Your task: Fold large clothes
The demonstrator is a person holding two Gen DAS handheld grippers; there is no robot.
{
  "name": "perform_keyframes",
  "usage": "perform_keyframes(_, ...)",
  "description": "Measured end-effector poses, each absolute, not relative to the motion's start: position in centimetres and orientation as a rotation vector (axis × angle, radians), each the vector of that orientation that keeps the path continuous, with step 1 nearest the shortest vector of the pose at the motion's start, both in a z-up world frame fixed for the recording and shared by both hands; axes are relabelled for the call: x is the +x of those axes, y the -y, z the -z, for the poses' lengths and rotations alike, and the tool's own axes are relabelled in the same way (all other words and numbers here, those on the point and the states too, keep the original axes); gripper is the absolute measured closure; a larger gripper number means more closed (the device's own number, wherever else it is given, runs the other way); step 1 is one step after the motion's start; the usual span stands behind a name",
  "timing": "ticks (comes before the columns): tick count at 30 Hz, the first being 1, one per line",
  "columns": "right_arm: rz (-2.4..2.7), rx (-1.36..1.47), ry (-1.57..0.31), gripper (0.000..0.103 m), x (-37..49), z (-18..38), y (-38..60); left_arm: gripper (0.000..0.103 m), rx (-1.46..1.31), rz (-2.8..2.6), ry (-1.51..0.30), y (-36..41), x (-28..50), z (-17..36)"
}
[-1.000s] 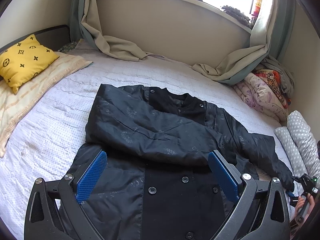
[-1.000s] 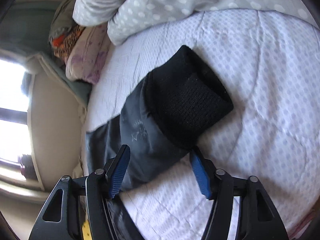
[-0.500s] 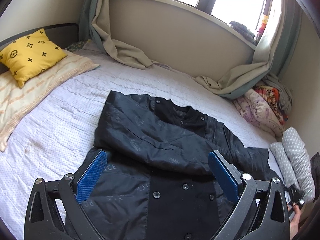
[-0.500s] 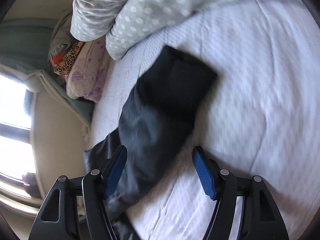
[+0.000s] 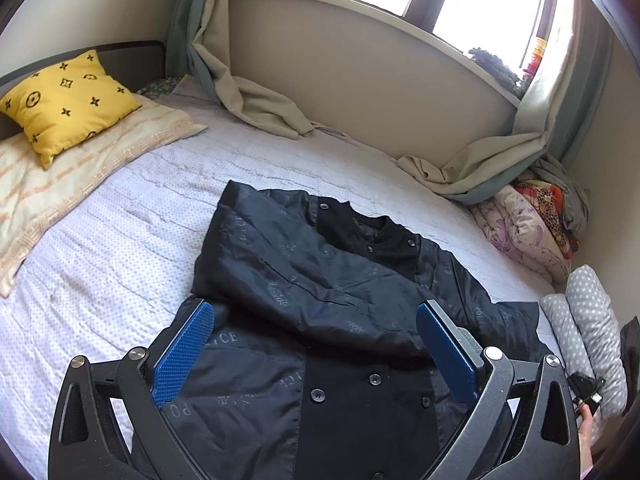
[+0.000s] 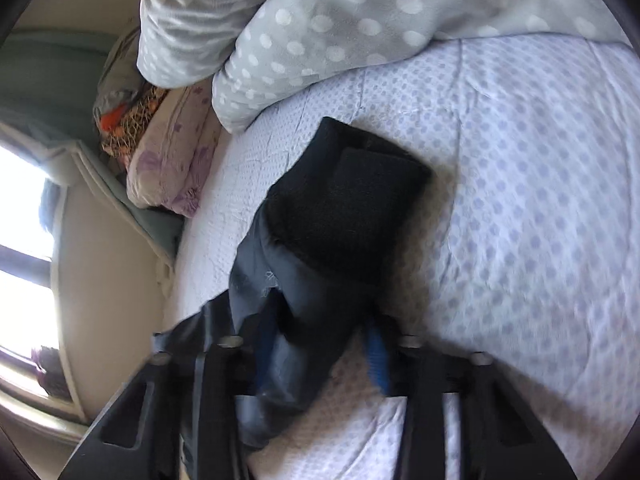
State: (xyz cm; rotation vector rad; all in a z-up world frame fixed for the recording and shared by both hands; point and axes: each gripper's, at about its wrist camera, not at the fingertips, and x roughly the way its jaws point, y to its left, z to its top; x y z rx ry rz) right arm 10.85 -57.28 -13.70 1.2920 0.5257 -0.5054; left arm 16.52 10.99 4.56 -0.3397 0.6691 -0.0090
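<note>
A black button-front jacket [image 5: 320, 300] lies spread on the white dotted bedsheet [image 5: 120, 264], its left sleeve folded across the chest. My left gripper [image 5: 314, 308] hovers open above the jacket's front, nothing between its blue pads. In the right wrist view the jacket's other sleeve [image 6: 304, 292] runs out over the sheet and ends in a black knit cuff [image 6: 348, 208]. My right gripper [image 6: 320, 344] is closing, and its blue pads pinch the sleeve just below the cuff. The picture there is blurred.
A yellow cushion [image 5: 68, 96] rests on a striped pillow [image 5: 60, 184] at the far left. Curtains [image 5: 256, 104] trail onto the bed by the window wall. Folded bedding [image 5: 528, 228] and a grey dotted duvet [image 6: 360, 20] crowd the right end beside the sleeve.
The right gripper slid forward along the sleeve and its jaws closed in on it from wide open. The left gripper drew back a little, still open.
</note>
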Motion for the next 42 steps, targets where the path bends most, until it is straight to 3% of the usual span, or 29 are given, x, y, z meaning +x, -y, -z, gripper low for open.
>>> perform_keyframes(2, 0.495, 1.267, -0.538, 0.089, 11.2, 13.3, 57.4, 0.000, -0.354, 0.004, -0.666, -11.3, 16.5, -4.6)
perform_keyframes(5, 0.514, 1.044, -0.564, 0.094, 12.1, 9.9, 56.1, 0.000, -0.372, -0.006, -0.655, -11.9, 16.4, -4.9)
perform_keyframes(14, 0.434, 0.474, -0.496, 0.095, 15.6, -2.7, 46.6, 0.000, -0.388, -0.017, -0.649, -12.1, 16.5, -5.1)
perform_keyframes(23, 0.171, 0.063, -0.462, 0.095, 20.2, -7.3, 32.3, 0.000, -0.349, -0.026, -0.682, -11.3, 17.2, -4.0)
perform_keyframes(30, -0.102, -0.184, -0.468, 0.095, 21.7, -6.0, 20.0, 0.000, -0.348, -0.013, -0.703, -10.8, 17.9, -3.4)
perform_keyframes(42, -0.394, -0.437, -0.640, 0.095, 21.0, 5.3, 6.3, 0.000, -0.364, -0.020, -0.745, -10.9, 19.3, -2.0)
